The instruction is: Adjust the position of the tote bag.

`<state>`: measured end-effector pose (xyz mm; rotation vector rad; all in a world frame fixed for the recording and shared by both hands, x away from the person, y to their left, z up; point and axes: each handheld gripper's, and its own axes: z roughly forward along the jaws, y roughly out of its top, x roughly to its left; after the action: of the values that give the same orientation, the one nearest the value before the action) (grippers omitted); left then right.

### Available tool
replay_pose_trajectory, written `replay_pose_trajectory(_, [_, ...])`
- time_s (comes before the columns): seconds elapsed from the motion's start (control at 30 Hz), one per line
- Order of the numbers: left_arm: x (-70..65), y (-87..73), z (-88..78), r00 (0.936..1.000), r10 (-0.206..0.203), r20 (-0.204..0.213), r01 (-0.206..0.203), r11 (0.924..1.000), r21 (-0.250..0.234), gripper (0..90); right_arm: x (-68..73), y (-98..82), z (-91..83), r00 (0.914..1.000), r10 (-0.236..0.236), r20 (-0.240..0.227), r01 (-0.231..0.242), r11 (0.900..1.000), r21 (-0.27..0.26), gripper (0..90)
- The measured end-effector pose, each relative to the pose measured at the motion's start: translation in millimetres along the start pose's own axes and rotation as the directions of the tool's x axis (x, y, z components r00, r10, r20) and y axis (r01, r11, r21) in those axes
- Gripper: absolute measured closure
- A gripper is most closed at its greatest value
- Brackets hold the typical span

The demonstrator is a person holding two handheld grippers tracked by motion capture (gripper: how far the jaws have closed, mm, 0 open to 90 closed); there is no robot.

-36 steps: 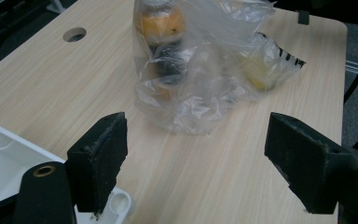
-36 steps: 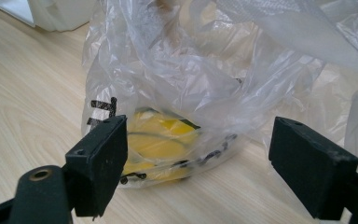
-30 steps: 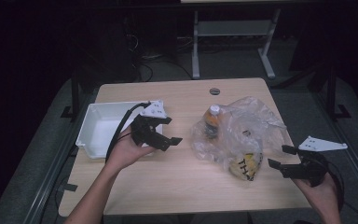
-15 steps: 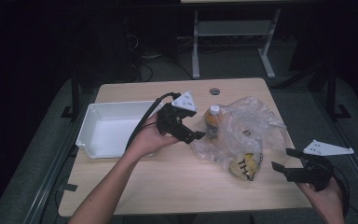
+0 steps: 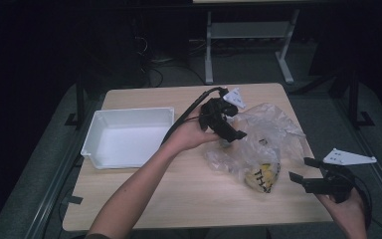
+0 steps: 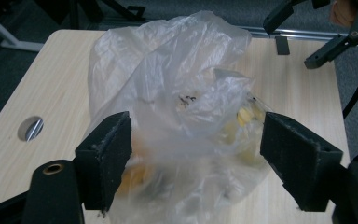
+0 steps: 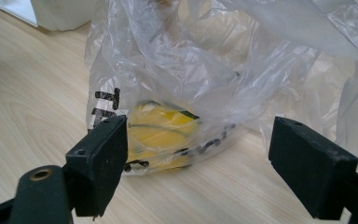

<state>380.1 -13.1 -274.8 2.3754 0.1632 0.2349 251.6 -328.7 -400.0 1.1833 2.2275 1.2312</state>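
Plastic bag [image 5: 258,144] lies on the desk [image 5: 144,194], right of the white tray [image 5: 129,137]. Left claw [image 5: 229,130] over the bag's left edge, jaws wide, just been closing slightly, film between them, not pinched. Right claw [image 5: 298,170] right of the bag, wide open, holding nothing

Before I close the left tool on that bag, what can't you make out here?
- Bottle: high view, hidden behind the left tool.
- Bag contents: left gripper view, blurred orange and yellow shapes behind crumpled plastic.
- Yellow pack: right gripper view, black lettering cut up by folds, unreadable.
- Tray: right gripper view, cut off by top edge.
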Motion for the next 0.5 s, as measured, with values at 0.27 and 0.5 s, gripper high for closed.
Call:
replay_pose_trajectory(0.27, [9.6,13.5,20.3,0.9983,0.043,0.039,-0.044,0.9984,0.034,27.6,-4.8,0.8,0.7,0.9999,0.002,-0.013,-0.002,1.000,-0.006,18.9])
replay_pose_trajectory(0.5, [23.3,27.9,33.2,0.9976,0.063,0.026,-0.065,0.9957,0.066,34.0,-6.0,2.9,3.2,0.9998,0.002,-0.021,-0.002,1.000,-0.007,18.8])
